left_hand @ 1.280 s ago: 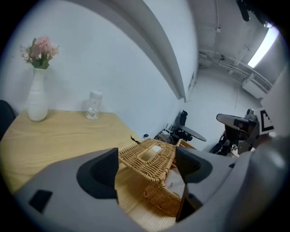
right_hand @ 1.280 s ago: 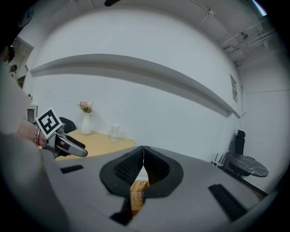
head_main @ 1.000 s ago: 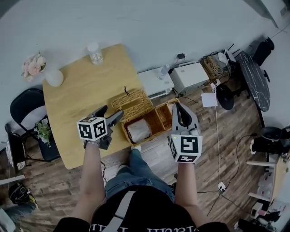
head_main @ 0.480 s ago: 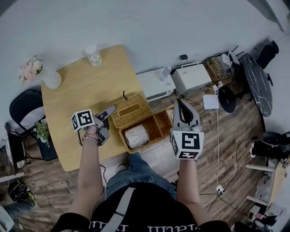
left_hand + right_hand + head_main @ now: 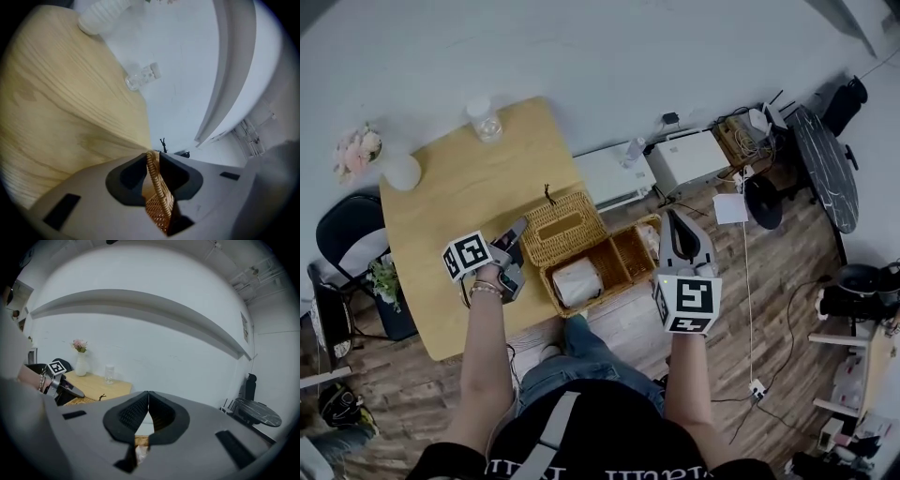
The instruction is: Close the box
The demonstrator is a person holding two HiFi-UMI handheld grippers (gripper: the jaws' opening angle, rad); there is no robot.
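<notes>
- The box (image 5: 623, 279), a wicker one, is set at the near edge of the table (image 5: 459, 206), with its lid (image 5: 565, 225) swung open and laid back behind it.
- A white roll (image 5: 578, 281) is seen in the box's left compartment. The right compartment is partly covered by the right gripper (image 5: 672, 217) in the head view.
- In the left gripper view only a thin strip of the lid's woven edge (image 5: 159, 197) is shown, and the rest is cut off by the gripper body.
- Both forearms are stretched forward. The left one is turned inward toward the lid, and the right one is held above the box's right end.
- The jaws of the left gripper (image 5: 519, 230) are being closed on the lid's left edge, and the wicker rim is pinched between the pads.
- The right gripper's jaws are brought together, with nothing between them.
- A clear bottle (image 5: 485, 120) and a white vase (image 5: 401, 172) are stood at the table's far side, well apart from the box.
</notes>
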